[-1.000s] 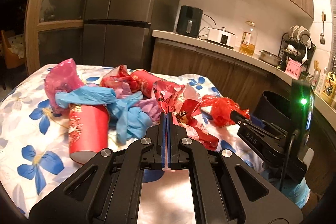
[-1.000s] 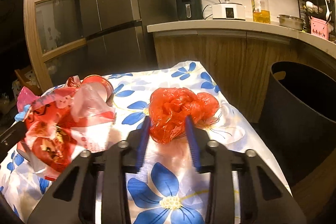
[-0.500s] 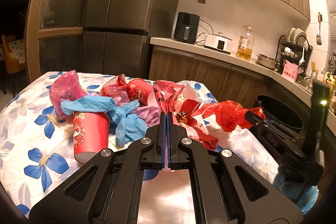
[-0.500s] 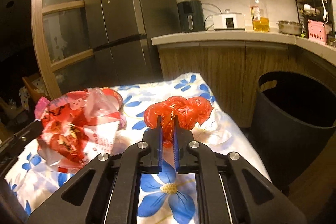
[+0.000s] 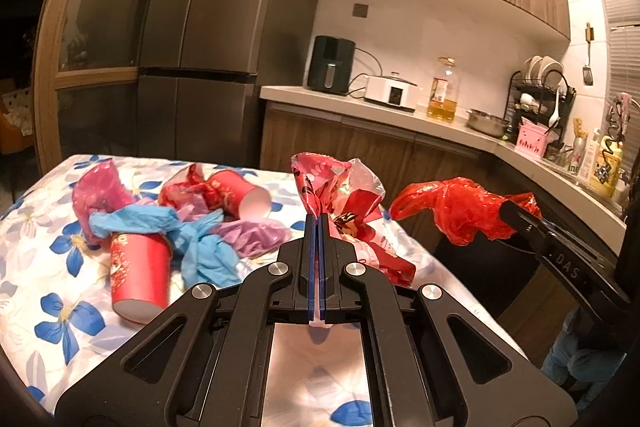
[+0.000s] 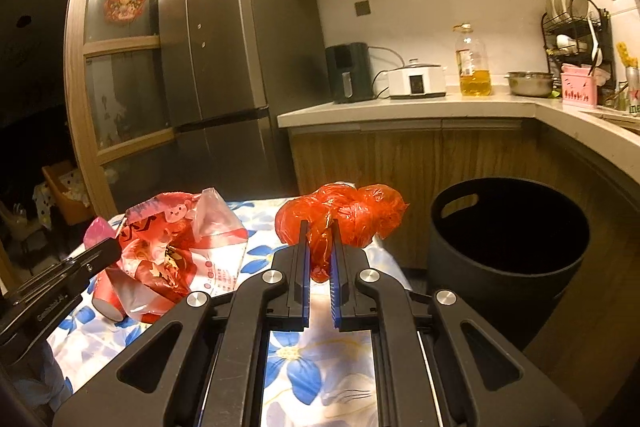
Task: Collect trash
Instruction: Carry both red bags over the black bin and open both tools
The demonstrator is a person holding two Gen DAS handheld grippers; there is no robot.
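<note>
Left gripper (image 5: 317,223) jaws pressed together on the printed red-and-clear bag (image 5: 352,211), lifted off the counter (image 5: 24,227). Right gripper (image 6: 320,247) jaws have just closed, now clamped on the crumpled red bag (image 6: 344,215), held past the counter's right edge, near the black bin (image 6: 508,251). Two red cups (image 5: 140,271), blue gloves (image 5: 200,239), pink and purple bags remain mid-counter.

crumpled red plastic bag (image 6: 344,217) aloft beside black bin (image 6: 508,247)
</note>
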